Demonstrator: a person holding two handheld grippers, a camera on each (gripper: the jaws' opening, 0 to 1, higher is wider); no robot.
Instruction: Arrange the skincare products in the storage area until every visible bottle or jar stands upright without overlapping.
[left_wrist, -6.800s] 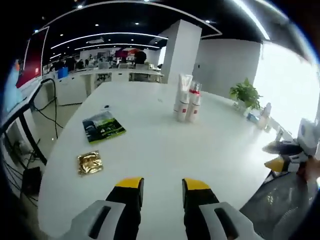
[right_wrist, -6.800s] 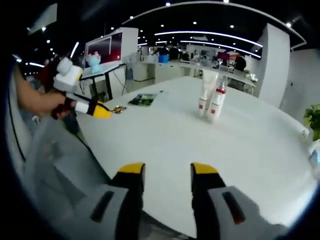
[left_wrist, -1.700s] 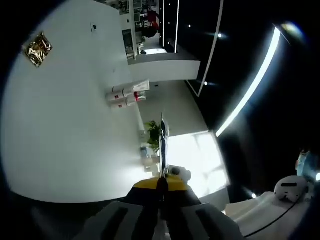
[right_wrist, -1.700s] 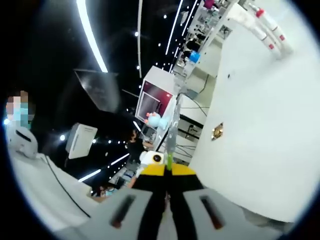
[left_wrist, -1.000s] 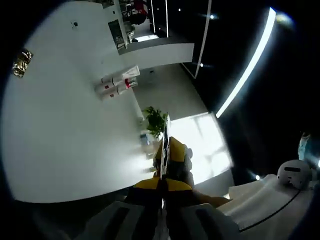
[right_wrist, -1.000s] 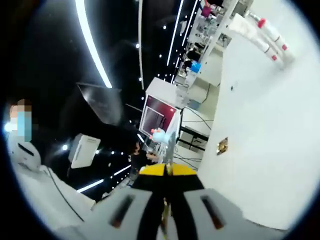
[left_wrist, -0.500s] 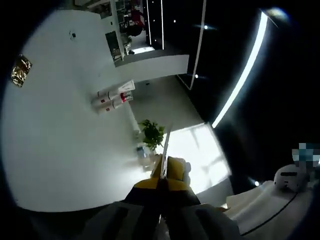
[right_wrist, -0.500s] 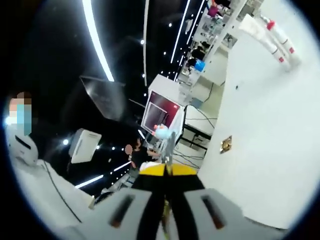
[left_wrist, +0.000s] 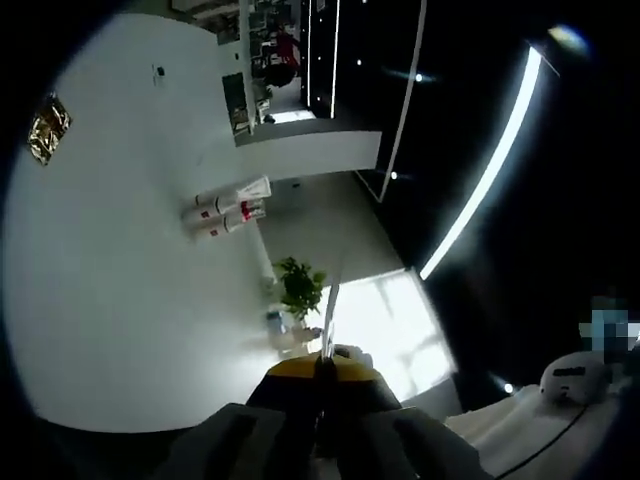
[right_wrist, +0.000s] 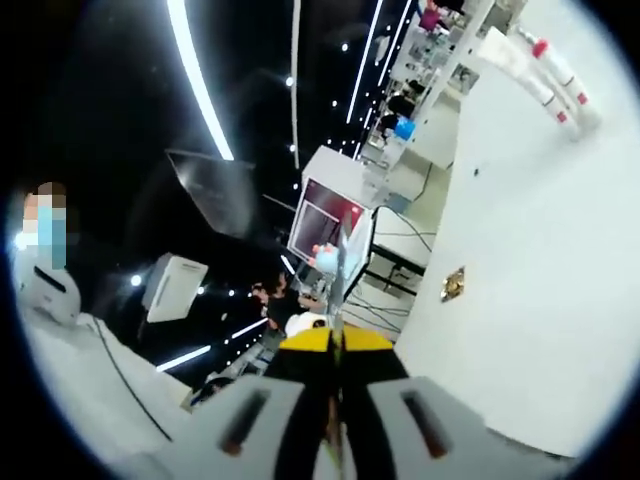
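On white table (left_wrist: 110, 300): bottles (left_wrist: 225, 211) near far edge; both grippers (left_wrist: 322, 368) (right_wrist: 335, 341) closed, apparently pinching thin card (left_wrist: 330, 310).

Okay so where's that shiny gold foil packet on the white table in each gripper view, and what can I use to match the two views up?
Left gripper view: the gold foil packet lies at the upper left, on the white table.
Right gripper view: the packet lies right of centre, near the table's edge.
Shared landmark: the white skincare bottles with red caps, at the upper right in the right gripper view.
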